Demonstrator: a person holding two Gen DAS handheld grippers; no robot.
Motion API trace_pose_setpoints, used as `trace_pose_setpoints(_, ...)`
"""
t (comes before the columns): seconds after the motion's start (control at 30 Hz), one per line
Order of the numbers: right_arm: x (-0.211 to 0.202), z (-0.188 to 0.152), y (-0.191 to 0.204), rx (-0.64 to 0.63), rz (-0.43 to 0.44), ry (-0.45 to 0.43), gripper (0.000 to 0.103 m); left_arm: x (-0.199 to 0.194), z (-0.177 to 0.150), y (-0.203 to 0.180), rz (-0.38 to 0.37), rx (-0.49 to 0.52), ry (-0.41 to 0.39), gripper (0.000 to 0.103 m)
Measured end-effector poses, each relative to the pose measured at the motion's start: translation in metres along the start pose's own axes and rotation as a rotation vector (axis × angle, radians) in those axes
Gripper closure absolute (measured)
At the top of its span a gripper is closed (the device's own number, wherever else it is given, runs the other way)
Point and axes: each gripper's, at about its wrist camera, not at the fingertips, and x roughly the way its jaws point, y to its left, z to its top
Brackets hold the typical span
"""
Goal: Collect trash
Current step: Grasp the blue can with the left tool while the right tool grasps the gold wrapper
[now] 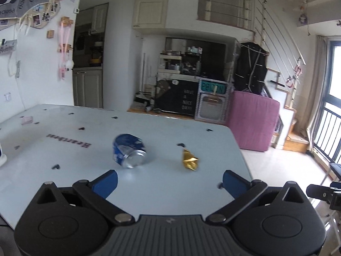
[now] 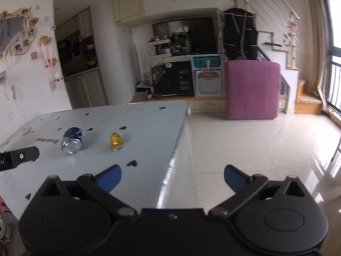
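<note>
I am in a lived-in home: cream panelled kitchen cabinets [image 1: 88, 89], a photo-covered wall board [image 1: 32, 4] (snapshots pinned on), a pink folded mattress [image 2: 252, 89], a railed staircase [image 1: 283, 49].

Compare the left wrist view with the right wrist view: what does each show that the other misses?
Left wrist only: a white object at the table's left edge, and part of the other device off the right edge.

Right wrist only: the table's side face, open tiled floor, and the other device entering over the table from the left.

Both: the crushed blue can, the gold wrapper and the pale table. Each hand-held gripper, left and right, is open and empty.
</note>
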Motion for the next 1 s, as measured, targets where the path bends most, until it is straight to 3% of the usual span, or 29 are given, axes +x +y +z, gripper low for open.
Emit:
trace_pose_setpoints(0.17, 0.030, 0.005, 0.029, -0.037, 0.052, 0.009, 0.000, 0.027, 0.010, 0.022, 0.068, 0.040, -0.011, 0.000)
trace_pose_setpoints(0.4, 0.084, 0.012, 0.062, -0.083, 0.106, 0.034, 0.004, 0.090, 0.022, 0.052, 0.078, 0.014, 0.034, 0.000)
trace_pose_setpoints(0.7, 0.150, 0.019, 0.085, -0.110, 0.133, 0.057, 0.007, 0.187, 0.043, 0.081, 0.109, -0.058, 0.126, 0.000)
trace_pose_setpoints(1.0, 0.218, 0.036, 0.106, -0.159, 0.146, 0.082, 0.016, 0.253, 0.048, 0.090, 0.114, -0.077, 0.233, 0.000)
